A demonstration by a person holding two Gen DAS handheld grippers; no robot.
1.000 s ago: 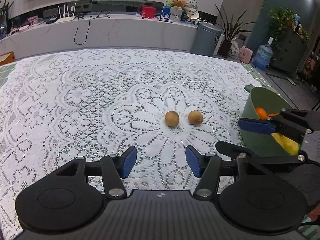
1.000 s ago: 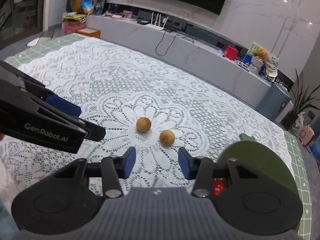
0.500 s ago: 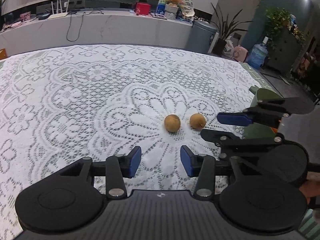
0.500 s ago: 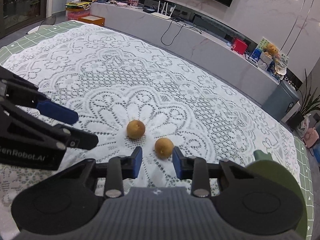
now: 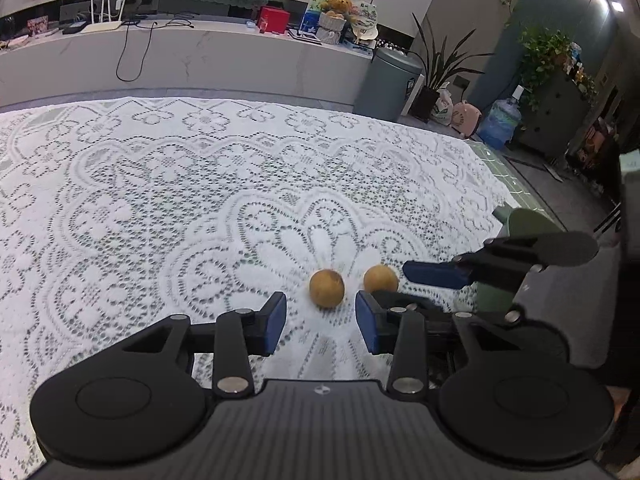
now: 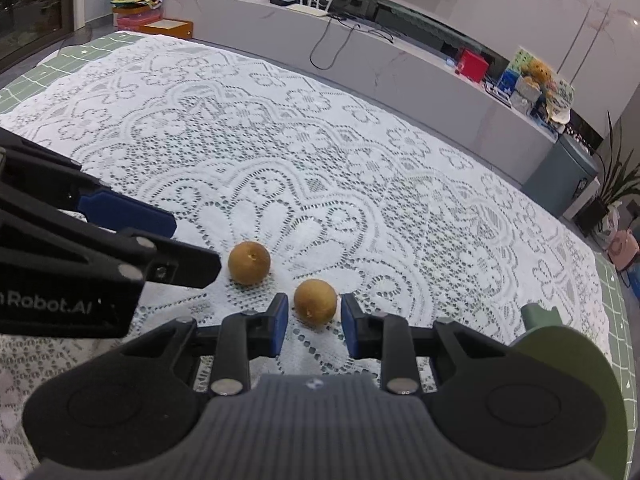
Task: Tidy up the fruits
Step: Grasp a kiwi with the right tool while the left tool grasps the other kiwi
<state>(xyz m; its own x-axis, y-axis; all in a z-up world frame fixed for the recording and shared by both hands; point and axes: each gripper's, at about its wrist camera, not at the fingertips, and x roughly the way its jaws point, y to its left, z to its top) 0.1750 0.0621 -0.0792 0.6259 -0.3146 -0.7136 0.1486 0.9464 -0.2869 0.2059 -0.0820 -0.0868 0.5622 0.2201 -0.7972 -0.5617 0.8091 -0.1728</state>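
Observation:
Two round brown fruits lie side by side on the white lace tablecloth [image 5: 160, 208]. My left gripper [image 5: 320, 322] points down at the left fruit [image 5: 327, 289], which sits just at its fingertips. Its jaws are closing, with clear gaps on both sides of the fruit. In the right wrist view my right gripper [image 6: 314, 322] has the right fruit [image 6: 315, 302] between its blue pads. Its jaws are closing too, and thin gaps still show beside the fruit. The two grippers are close together. A green bowl [image 6: 560, 360] stands at the right.
The green bowl [image 5: 524, 224] sits near the table's right edge, behind a finger [image 5: 434, 274] of the right gripper. Beyond the table are a grey bin [image 5: 386, 80], potted plants and a long counter [image 5: 200, 52] with a router and a red box. A green mat edges the cloth.
Both grippers have moved forward and down toward the fruits while their jaws narrowed. The right fruit now sits between the right gripper's pads. The bowl's inside is no longer visible.

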